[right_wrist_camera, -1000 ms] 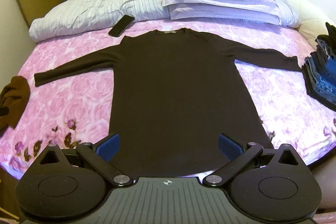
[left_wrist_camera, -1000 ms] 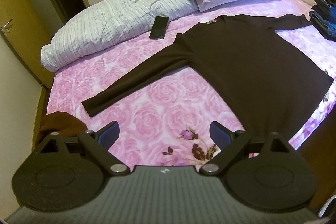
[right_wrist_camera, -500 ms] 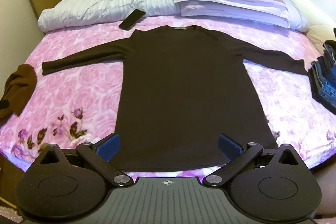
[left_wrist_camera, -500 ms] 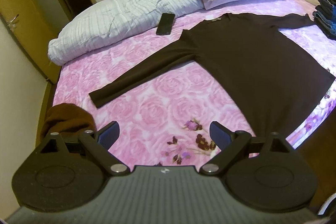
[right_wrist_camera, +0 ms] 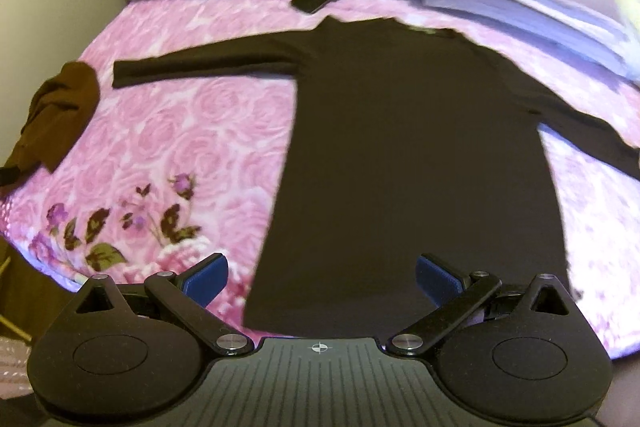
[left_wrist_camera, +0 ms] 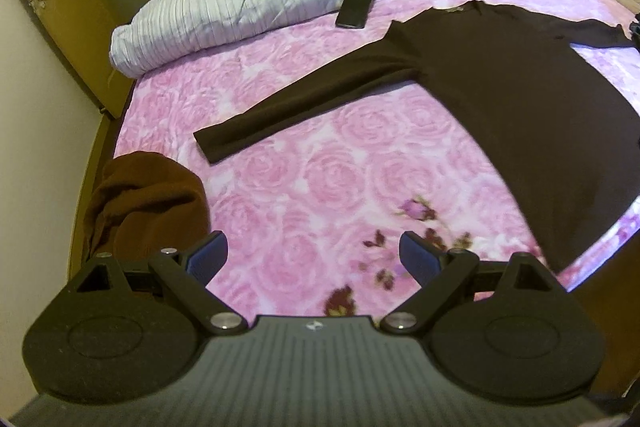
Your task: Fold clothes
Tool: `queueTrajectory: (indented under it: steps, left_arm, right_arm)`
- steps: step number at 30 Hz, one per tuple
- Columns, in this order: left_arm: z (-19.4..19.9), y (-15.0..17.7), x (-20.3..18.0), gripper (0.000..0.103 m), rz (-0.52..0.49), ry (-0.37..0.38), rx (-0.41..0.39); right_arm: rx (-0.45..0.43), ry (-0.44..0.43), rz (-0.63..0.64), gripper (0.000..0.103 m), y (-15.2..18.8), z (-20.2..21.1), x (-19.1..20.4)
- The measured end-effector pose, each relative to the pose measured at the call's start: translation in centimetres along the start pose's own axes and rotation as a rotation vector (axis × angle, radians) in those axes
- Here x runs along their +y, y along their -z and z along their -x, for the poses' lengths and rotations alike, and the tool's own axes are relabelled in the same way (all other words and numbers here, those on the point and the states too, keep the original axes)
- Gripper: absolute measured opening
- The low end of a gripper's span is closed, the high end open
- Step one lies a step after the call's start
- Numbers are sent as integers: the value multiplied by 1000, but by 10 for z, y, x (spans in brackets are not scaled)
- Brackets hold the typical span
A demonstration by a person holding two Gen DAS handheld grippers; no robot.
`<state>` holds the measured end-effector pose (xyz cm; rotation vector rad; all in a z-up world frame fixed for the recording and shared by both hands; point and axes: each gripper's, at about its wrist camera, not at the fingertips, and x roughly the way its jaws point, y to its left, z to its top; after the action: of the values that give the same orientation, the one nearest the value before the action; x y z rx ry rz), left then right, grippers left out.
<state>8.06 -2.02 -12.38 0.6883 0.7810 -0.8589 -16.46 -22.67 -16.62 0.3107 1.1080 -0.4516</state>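
The dark long-sleeved top lies spread flat on the bed's pink rose cover, sleeves out to both sides, neckline toward the pillows, hem near the foot edge. Both tools hang above the foot of the bed with nothing in them: the left hand-held gripper has its jaws spread wide over bare cover, between the brown garment and the top's hem corner, and the right hand-held gripper is just as wide apart, over the hem. I'd say the risk is a pinch that takes only the upper layer, or catches the cover with it, so the fold drags askew. The hem sits close to the bed's edge, so a pull that way could slide the cloth off. The phone lies just beside the left shoulder and could be swept along if that sleeve is dragged up. There's open cover beneath the left sleeve; on the right the sleeve runs out of view toward the edge, so room there I can't judge
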Motion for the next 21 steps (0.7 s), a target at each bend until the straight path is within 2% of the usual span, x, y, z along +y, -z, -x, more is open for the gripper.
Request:
queueTrajectory:
  steps: [3, 11, 21]
  left_arm:
    - [-29, -12, 26, 91, 6, 8, 25]
    - [-93, -44, 96, 91, 33, 8, 57]
    - [-134, -55, 144, 91, 114, -11, 95]
  right_arm:
    - [62, -10, 69, 102, -37, -33, 28]
    - [176, -19, 371, 102, -125, -112, 117]
    - [229, -48, 512, 102, -184, -180, 173]
